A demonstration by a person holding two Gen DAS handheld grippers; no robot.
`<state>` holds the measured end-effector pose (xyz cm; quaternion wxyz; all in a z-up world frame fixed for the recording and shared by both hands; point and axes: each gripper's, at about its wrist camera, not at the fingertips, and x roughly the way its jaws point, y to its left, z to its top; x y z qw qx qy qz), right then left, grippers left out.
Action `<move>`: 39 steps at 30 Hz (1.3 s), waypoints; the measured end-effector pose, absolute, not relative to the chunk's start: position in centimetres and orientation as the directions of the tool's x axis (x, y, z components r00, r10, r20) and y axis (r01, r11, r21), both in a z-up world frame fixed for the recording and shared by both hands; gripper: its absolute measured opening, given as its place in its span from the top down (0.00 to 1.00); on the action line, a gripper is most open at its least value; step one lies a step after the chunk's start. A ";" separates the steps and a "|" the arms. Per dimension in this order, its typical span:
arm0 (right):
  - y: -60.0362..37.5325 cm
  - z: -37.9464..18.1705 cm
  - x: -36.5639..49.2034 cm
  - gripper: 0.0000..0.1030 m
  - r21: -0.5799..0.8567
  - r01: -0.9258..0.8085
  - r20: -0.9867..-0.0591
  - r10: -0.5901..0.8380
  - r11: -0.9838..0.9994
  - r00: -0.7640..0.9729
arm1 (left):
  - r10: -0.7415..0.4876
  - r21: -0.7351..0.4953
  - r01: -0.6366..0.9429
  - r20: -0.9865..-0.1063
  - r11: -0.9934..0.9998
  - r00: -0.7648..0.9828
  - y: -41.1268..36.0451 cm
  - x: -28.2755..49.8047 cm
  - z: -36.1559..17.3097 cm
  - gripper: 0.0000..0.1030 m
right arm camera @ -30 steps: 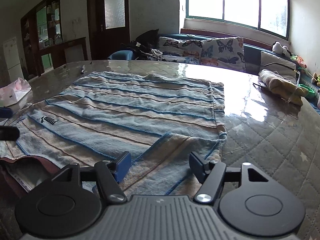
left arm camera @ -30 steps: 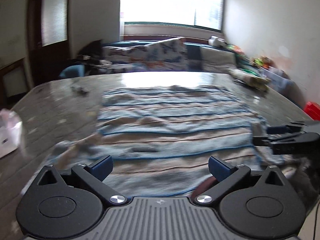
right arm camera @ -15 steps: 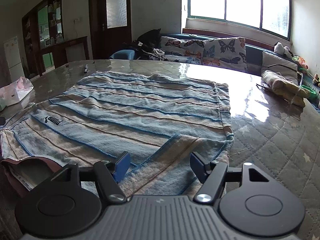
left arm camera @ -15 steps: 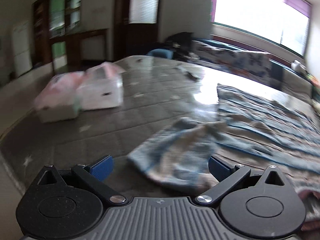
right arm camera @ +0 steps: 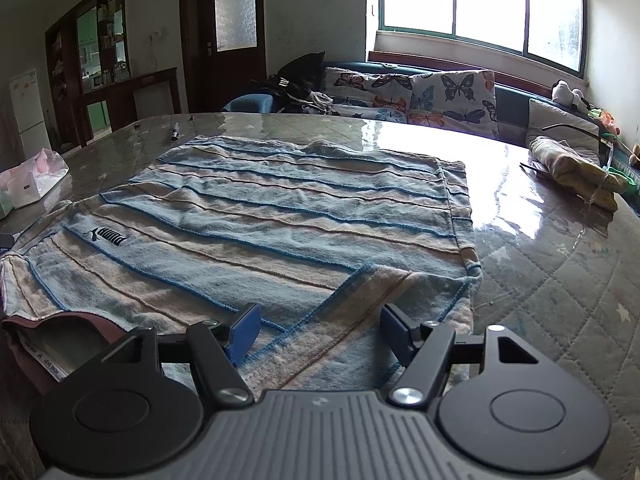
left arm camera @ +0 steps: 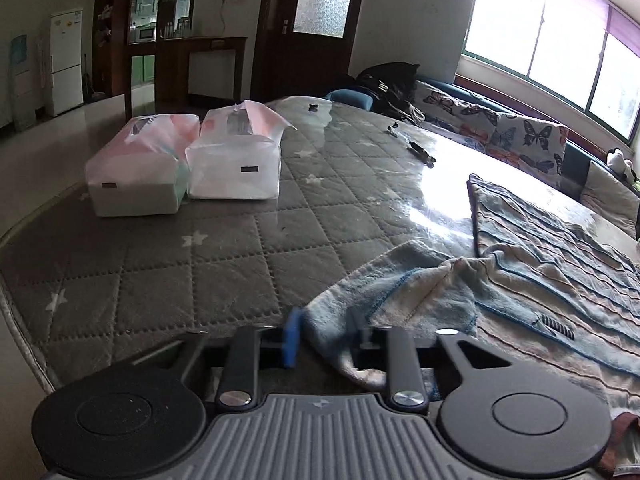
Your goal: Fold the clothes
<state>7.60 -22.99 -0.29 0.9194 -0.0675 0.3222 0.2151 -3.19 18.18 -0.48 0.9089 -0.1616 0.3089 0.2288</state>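
The left gripper (left arm camera: 326, 334) pinches the sleeve (left arm camera: 400, 292) of the shirt (right arm camera: 280, 220) at the table's (left arm camera: 200, 248) near edge. The right gripper (right arm camera: 320, 330) hangs wide open over the other sleeve (right arm camera: 360, 320), holding nothing. 2 bags (left arm camera: 184, 164) sit far left.

A bright window (right arm camera: 480, 4) fills the upper right; below it runs a sofa (right arm camera: 420, 96) with butterfly cushions. A dark door (right arm camera: 224, 32) stands centre-left, a white fridge (left arm camera: 66, 60) far left.
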 end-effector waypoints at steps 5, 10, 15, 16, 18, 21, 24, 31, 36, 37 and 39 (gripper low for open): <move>-23.1 -0.2 7.4 0.34 0.018 -0.437 -0.617 0.354 0.899 0.703 | 0.293 -0.207 -0.490 -0.587 0.847 0.754 18.2 -3.8 0.6 0.93; -23.2 0.0 7.2 0.34 0.023 -0.437 -0.608 0.360 0.899 0.708 | 0.200 -0.259 -0.367 -0.503 0.894 0.841 16.3 -3.8 3.0 0.94; -23.3 0.1 7.0 0.34 0.030 -0.436 -0.605 0.364 0.899 0.709 | 0.054 -0.261 -0.190 -0.453 0.946 0.890 12.9 -2.7 4.2 0.94; -23.3 0.1 7.0 0.34 0.030 -0.436 -0.604 0.364 0.899 0.709 | 0.022 -0.259 -0.153 -0.447 0.954 0.894 12.1 -2.3 4.3 0.94; -23.4 0.1 7.0 0.34 0.032 -0.435 -0.602 0.365 0.900 0.710 | -0.042 -0.254 -0.079 -0.436 0.964 0.899 10.7 -1.7 4.6 0.93; -23.5 0.2 6.9 0.34 0.034 -0.435 -0.600 0.366 0.900 0.711 | -0.134 -0.245 0.024 -0.443 0.969 0.887 8.6 -0.8 4.3 0.91; -23.6 0.3 6.9 0.34 0.035 -0.435 -0.598 0.368 0.900 0.712 | -0.184 -0.236 0.079 -0.465 0.969 0.866 7.5 -0.6 3.8 0.86; -23.2 0.9 6.9 0.34 0.034 -0.447 -0.587 0.380 0.894 0.715 | -0.163 -0.213 0.060 -0.509 0.975 0.845 8.9 -1.6 2.6 0.73; -21.9 1.8 6.6 0.35 0.047 -0.503 -0.581 0.434 0.863 0.689 | -0.131 -0.206 0.020 -0.545 0.978 0.828 10.6 -2.4 1.6 0.72; -21.2 2.0 6.6 0.37 0.054 -0.534 -0.585 0.460 0.844 0.668 | -0.128 -0.205 0.016 -0.548 0.979 0.826 10.9 -2.7 1.4 0.72; -20.0 2.3 6.5 0.40 0.065 -0.586 -0.592 0.504 0.807 0.629 | -0.127 -0.198 0.019 -0.550 0.980 0.825 11.3 -3.2 1.3 0.72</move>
